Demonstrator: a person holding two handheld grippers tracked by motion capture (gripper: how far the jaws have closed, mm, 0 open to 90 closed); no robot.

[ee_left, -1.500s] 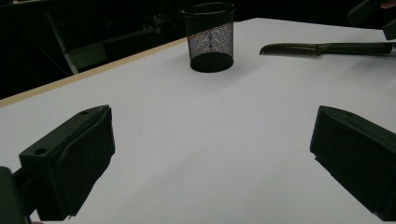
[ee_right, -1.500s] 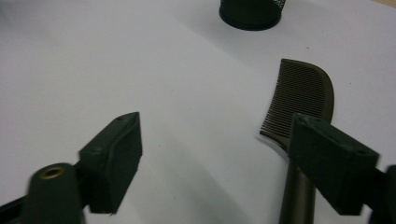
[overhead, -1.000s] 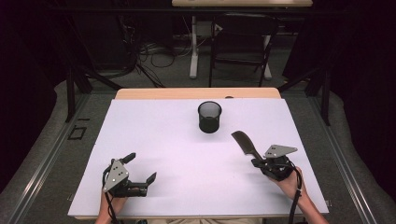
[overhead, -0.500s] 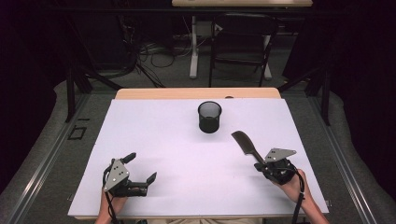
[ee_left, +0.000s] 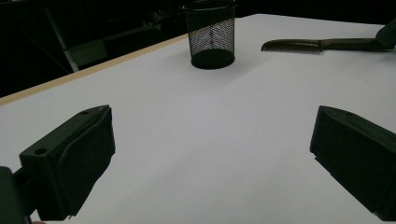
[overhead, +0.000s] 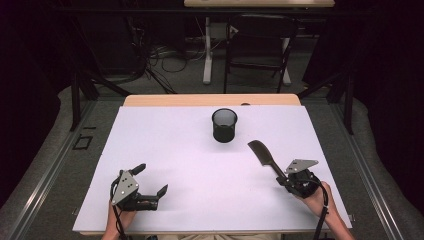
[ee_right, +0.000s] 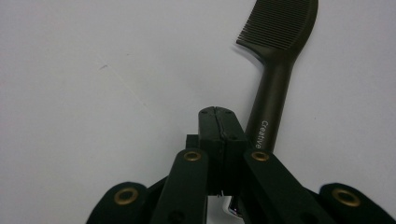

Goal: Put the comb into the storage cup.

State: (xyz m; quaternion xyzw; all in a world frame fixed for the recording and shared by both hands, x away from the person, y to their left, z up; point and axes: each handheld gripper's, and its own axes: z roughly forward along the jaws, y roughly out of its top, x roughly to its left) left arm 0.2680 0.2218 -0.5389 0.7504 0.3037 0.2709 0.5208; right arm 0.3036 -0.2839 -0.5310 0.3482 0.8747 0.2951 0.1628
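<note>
A dark comb [overhead: 261,151] stretches up and left from my right gripper [overhead: 281,176] at the table's right front. In the right gripper view the jaws [ee_right: 217,114] stand shut against each other. The comb's handle [ee_right: 267,112] runs along the right jaw and goes under it; I cannot tell whether it is pinned there. A black mesh cup [overhead: 224,125] stands upright at the middle back, apart from the comb. My left gripper [overhead: 151,179] rests open at the left front with nothing between its jaws [ee_left: 212,140]. From there the cup [ee_left: 210,32] and comb [ee_left: 292,45] lie ahead.
A white sheet [overhead: 170,145] covers the table, with a wooden strip [overhead: 210,100] bare along the far edge. Behind the table are dark floor, cables and chair and desk legs [overhead: 257,65]. A hand holds each gripper at the front edge.
</note>
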